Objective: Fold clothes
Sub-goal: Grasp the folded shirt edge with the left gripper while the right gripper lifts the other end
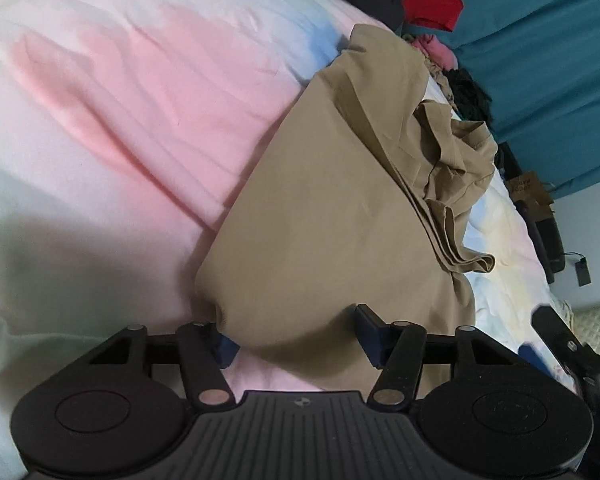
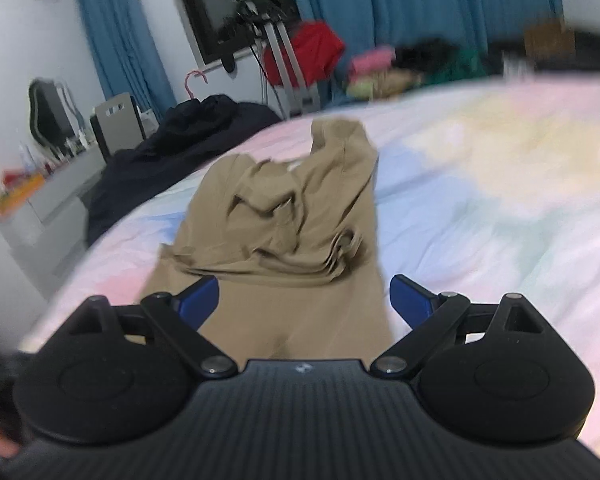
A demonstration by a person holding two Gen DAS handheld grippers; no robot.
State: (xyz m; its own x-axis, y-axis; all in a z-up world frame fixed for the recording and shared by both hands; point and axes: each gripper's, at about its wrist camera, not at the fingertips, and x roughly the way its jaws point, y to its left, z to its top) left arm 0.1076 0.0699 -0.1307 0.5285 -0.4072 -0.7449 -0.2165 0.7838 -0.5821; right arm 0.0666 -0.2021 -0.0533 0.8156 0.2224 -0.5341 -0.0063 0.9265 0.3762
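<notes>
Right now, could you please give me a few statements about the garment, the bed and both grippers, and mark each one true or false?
1. The tan garment lies on a pastel bedsheet. True.
2. The left gripper is shut. False: its jaws stand wide apart, with tan cloth between them.
3. The right gripper is open. True.
4. The curtains behind the bed are red. False: they are teal blue.
5. The garment is spread out flat in a single layer. False: its far part is folded back and bunched on top of the rest.
</notes>
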